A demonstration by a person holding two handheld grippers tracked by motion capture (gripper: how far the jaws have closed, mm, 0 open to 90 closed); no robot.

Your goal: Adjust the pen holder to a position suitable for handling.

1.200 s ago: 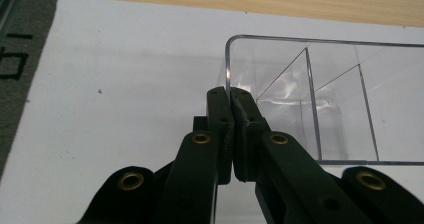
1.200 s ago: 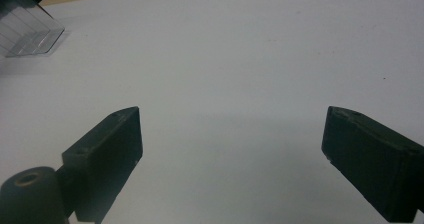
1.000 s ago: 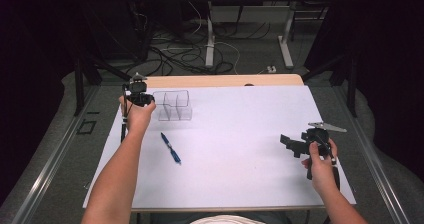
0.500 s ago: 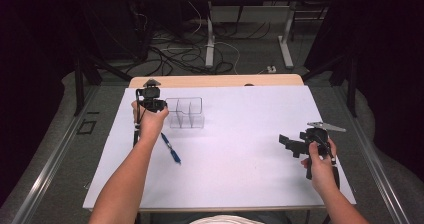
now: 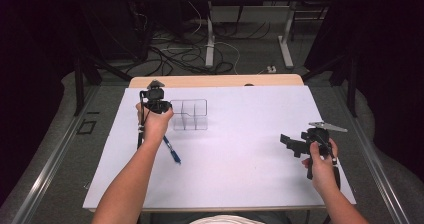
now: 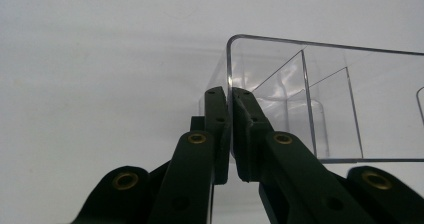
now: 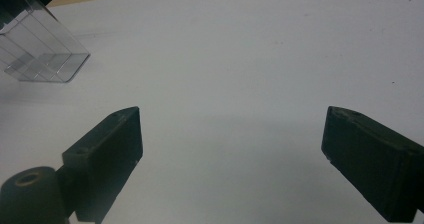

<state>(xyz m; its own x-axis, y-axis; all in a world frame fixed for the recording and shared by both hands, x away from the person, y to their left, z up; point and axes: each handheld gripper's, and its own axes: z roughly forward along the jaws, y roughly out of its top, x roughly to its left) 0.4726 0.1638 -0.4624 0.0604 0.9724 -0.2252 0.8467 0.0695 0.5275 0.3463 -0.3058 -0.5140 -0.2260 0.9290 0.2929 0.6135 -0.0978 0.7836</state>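
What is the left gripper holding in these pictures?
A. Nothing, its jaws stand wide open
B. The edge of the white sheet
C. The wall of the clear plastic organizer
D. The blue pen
C: in the left gripper view the left gripper has its jaws closed on the end wall of the clear plastic organizer, while the blue pen lies free on the table.
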